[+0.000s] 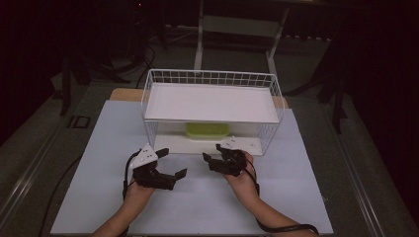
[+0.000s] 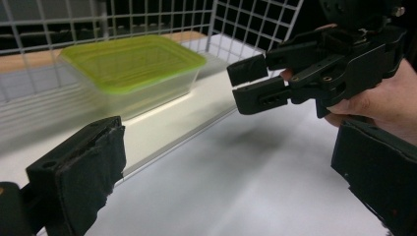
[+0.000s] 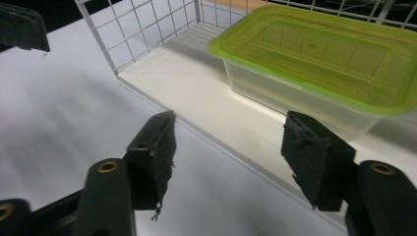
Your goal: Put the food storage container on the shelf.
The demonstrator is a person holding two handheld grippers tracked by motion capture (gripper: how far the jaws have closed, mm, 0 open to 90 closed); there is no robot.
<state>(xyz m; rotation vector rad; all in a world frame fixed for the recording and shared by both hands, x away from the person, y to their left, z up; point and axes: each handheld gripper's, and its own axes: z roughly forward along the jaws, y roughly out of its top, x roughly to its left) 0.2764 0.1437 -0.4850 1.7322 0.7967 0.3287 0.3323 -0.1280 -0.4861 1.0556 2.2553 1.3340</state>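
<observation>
Both pairs of black jaws stand apart and empty over a pale tabletop (image 1: 197, 207), the right gripper (image 1: 213, 152) opened about wide enough to span a short box end, the left gripper (image 1: 172, 162) spread wider, nothing between the pads of either. Just ahead of the right gripper's jaws, past a low white front lip, a clear plastic food box with a lime-green lid (image 3: 319, 64) sits on the white bottom board of a white wire-grid shelf basket (image 1: 153, 98), well inside the open front and under a white upper shelf panel (image 1: 212, 102). From the left gripper the box lies ahead and to the left, with the right gripper crossing on the far right. By its look the box is light, thin-walled and smooth, likely empty, so it should flex under a hard squeeze and could slip on the clear walls; the raised green rim, or the near short end just beneath it, seems the surest place to pinch. Room is tight upward, where the shelf panel hangs close above the lid, and the wire sides stand to either flank of the jaws; the open front and the bare table behind the grippers give the free path for sliding the box out level.
</observation>
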